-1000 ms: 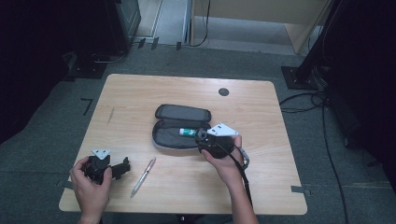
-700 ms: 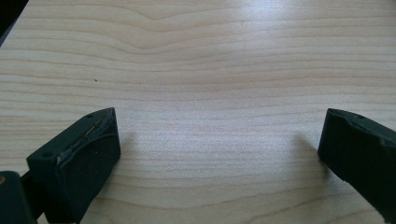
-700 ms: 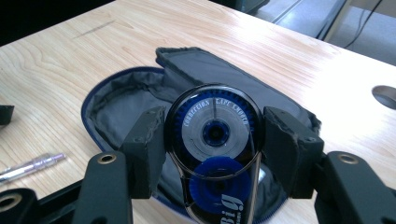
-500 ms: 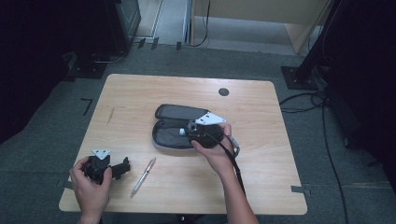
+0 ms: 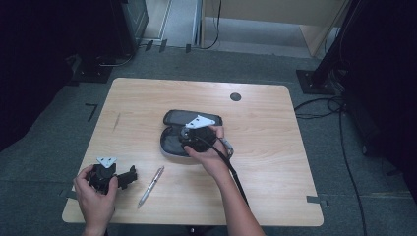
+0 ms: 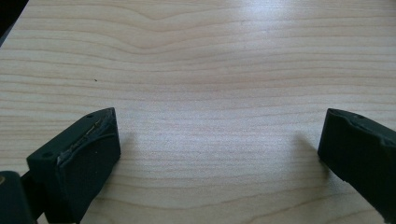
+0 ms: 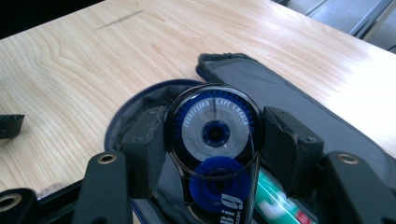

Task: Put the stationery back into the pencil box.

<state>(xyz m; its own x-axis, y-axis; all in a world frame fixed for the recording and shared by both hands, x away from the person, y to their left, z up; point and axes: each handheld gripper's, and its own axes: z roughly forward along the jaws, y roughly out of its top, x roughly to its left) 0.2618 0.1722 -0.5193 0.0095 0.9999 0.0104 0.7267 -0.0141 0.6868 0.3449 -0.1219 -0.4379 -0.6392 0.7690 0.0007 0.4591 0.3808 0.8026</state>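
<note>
Right gripper (image 7: 212, 154) clamps the correction tape dispenser (image 7: 215, 154) above the open pencil case (image 5: 169, 142); a green item beneath it is apparently inside. Left gripper (image 6: 219, 154), jaws wide and empty, rests on the table (image 6: 210, 56)

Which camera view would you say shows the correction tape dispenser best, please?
The right gripper view: the correction tape dispenser sits close up between the right gripper jaws, its blue wheels clear. In the high view, hand and gripper cover that spot.

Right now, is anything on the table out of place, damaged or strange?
Nothing looks spilled or broken. One pen lies loose on the table, apart from the open pencil case. The right gripper is closed on a correction tape over the case. The left gripper is open above bare wood.
</note>
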